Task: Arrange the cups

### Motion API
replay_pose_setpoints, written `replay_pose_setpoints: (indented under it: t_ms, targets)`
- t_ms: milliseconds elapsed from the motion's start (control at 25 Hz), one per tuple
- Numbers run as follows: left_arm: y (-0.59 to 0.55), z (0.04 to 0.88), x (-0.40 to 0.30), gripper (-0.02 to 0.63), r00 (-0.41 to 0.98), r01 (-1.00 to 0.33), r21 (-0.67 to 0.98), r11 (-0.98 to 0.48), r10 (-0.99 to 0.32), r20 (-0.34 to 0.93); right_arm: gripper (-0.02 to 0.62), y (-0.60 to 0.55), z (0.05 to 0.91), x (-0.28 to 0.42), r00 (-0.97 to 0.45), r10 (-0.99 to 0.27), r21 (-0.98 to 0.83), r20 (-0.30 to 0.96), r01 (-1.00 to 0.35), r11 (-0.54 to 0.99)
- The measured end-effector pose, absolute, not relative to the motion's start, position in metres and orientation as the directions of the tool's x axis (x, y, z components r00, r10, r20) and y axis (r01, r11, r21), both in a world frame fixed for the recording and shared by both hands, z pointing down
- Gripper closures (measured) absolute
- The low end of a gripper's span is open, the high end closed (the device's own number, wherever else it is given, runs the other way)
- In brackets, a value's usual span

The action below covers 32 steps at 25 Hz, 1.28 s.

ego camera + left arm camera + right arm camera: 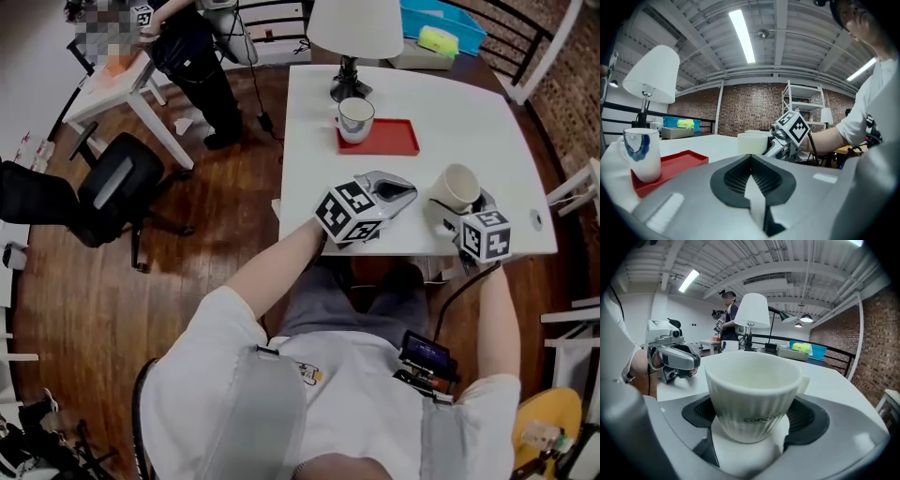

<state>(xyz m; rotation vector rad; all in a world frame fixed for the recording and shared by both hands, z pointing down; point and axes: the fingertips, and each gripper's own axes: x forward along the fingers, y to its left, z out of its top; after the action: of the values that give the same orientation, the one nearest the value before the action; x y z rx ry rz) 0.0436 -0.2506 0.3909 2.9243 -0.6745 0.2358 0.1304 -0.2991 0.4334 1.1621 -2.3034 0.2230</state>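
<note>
At the near edge of the white table, the ribbed white cup stands upright between the jaws of the right gripper. The dark pads close on its sides, and its handle points away to the right. We see faint lettering low on its wall, but we cannot tell whether its base rests on the tabletop.

The person's right forearm runs straight out from the body along the table's right side, with a cable trailing beside it. The gripper tips forward and down toward the table.

Just beside it, the left gripper lies low over the same edge with its jaws fully together and nothing between them. It points nearly level, across the table toward the right gripper. The bare left forearm angles in from the person's left.

Farther back, the second cup, white with a blue mark, stands on the left end of a red tray, well apart from the held cup. Behind the tray stands a lamp with a white shade, and a blue bin sits at the table's far end.

On the wooden floor to the left we see a black office chair. Another person stands by a smaller table at the upper left.
</note>
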Motion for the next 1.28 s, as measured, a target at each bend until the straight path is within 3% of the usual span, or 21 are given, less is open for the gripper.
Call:
replay_pose_setpoints:
  t_ms: [600, 1280]
  targets:
    - [-0.250, 0.384, 0.035, 0.605, 0.883, -0.458, 0.088, -0.884, -0.442, 0.159, 0.147, -0.321, 0.395, 0.101, -0.525, -0.698, 0.081, 0.486, -0.769, 0.634]
    - [-0.251, 0.386, 0.023, 0.605, 0.865, -0.493, 0.088, -0.866, -0.476, 0.160, 0.147, -0.427, 0.382, 0.006, -0.596, -0.668, 0.072, 0.445, -0.720, 0.690]
